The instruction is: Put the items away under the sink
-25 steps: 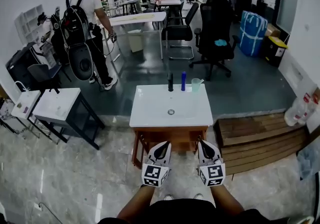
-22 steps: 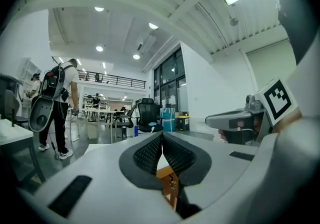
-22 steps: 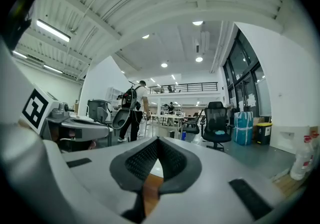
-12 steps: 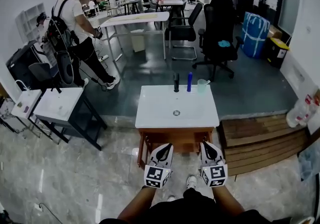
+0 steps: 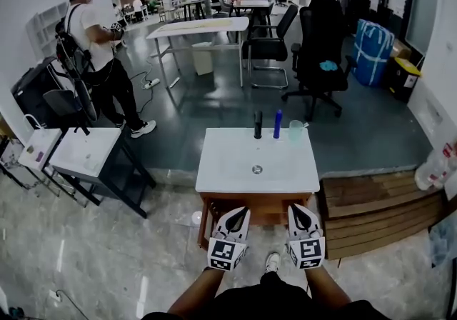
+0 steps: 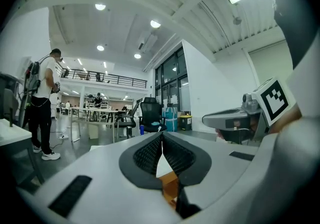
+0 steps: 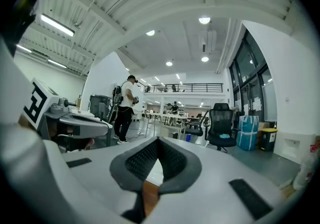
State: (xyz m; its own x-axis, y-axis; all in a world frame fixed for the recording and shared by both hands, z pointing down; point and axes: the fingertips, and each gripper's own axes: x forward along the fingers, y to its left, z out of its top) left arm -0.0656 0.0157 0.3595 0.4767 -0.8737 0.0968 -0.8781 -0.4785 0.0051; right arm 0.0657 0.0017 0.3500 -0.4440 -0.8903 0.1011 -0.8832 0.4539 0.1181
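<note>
My left gripper (image 5: 240, 210) and right gripper (image 5: 295, 208) are both pressed together, empty, before the near edge of the sink (image 5: 221, 168). Blue bottle (image 5: 278, 124) and cup (image 5: 296, 130) stand at its back edge.

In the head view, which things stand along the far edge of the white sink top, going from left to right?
black faucet → blue bottle → clear cup
</note>
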